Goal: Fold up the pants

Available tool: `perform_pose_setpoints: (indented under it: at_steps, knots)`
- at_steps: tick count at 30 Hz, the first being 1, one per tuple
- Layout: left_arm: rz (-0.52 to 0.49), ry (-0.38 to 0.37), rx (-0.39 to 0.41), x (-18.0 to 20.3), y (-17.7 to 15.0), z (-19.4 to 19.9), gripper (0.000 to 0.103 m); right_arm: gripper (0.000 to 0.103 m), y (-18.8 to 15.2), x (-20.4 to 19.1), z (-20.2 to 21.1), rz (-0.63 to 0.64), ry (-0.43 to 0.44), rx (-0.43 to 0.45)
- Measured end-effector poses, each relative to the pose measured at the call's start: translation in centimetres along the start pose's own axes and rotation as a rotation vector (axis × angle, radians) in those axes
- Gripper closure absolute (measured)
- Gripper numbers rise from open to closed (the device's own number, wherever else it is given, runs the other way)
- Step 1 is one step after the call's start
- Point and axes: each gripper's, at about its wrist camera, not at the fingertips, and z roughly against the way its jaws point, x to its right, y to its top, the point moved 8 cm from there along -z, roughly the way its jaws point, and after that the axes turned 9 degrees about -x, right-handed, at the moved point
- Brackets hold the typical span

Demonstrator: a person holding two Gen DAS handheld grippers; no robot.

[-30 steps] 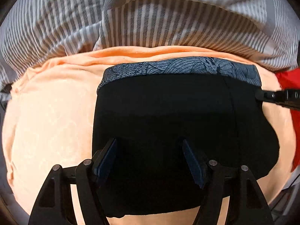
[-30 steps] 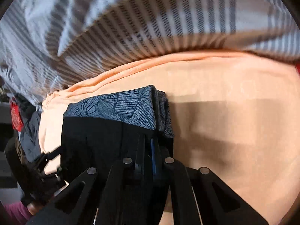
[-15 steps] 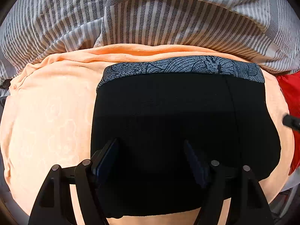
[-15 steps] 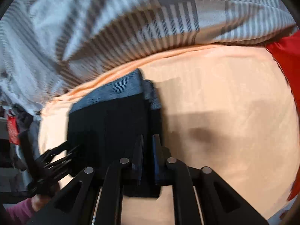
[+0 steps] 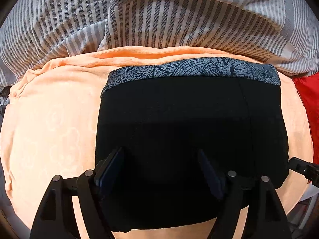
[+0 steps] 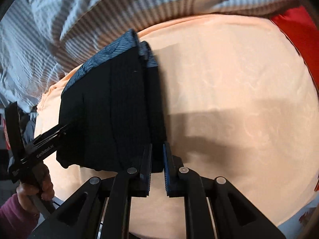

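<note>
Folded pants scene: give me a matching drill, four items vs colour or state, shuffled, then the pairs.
Items:
1. pants
2. waistband
3. left gripper
4. blanket

Descriptions:
A. peach, under the garment
B. black, folded flat
C. open, over the garment
D. grey-blue, line-patterned

Pairs: 1-B, 2-D, 3-C, 4-A

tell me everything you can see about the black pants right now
The black pants are folded into a compact, roughly rectangular stack of several layers, lying flat on the peach towel. The fabric looks matte, smooth and stretchy, with a faint vertical seam near the right side. A grey-blue waistband printed with dark leaf-like lines runs along the far edge, toward the striped blanket. The left gripper hangs open over the near part. The right gripper sits at the near right corner, its fingers slightly apart, not clamping.
</note>
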Motion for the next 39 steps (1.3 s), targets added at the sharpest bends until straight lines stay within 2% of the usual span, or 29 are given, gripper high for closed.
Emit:
perform_pose_setpoints:
  at_steps: [9,12,14,17,19,22,25,29,30,31,35,39]
  knots:
    - [-0.005,0.002,-0.016,-1.0,-0.7,1.1,0.025,0.084,-1.3,0.5,-0.2,-0.052,0.012,-0.016]
    - [0.012,0.026,-0.02,-2.1,-0.8,0.8,0.025,0.083,-1.6,0.5,-0.4,-0.06,0.018,-0.021]
    - [0.032,0.016,-0.028,-2.7,-0.9,0.5,0.024,0.083,-1.8,0.6,-0.4,-0.061,0.017,-0.024]
    - [0.023,0.027,-0.026,-2.8,-1.0,0.1,0.02,0.081,-2.0,0.4,-0.5,-0.067,0.02,-0.028]
    - [0.022,0.026,-0.018,-2.8,-1.1,0.1,0.02,0.071,-2.4,0.6,-0.5,-0.091,0.041,-0.03]
    - [0.027,0.019,-0.011,-2.9,-1.3,0.0,0.02,0.055,-3.7,0.5,-0.6,-0.148,0.146,-0.027]
    - [0.034,0.019,-0.012,-3.0,-1.3,-0.1,0.018,0.055,-4.5,-0.3,-1.7,-0.179,0.24,-0.049]
    - [0.046,0.013,-0.015,-3.2,-1.2,-0.3,0.018,0.057,-3.1,-0.9,-2.8,-0.24,0.329,-0.024]
    - [0.048,0.011,-0.017,-3.2,-1.1,-0.3,0.018,0.069,-2.8,-1.0,-2.9,-0.25,0.344,-0.02]
    - [0.052,0.014,-0.017,-3.3,-1.0,-0.2,0.018,0.075,-2.6,-1.4,-2.8,-0.245,0.361,-0.018]
    - [0.025,0.054,0.013,-2.8,-1.1,0.3,0.018,0.078,-2.1,-2.6,-1.0,-0.142,0.305,0.042]
    - [0.021,0.069,0.001,-2.4,-1.4,-0.3,0.018,0.076,-2.6,-0.6,-2.9,-0.249,0.348,-0.028]
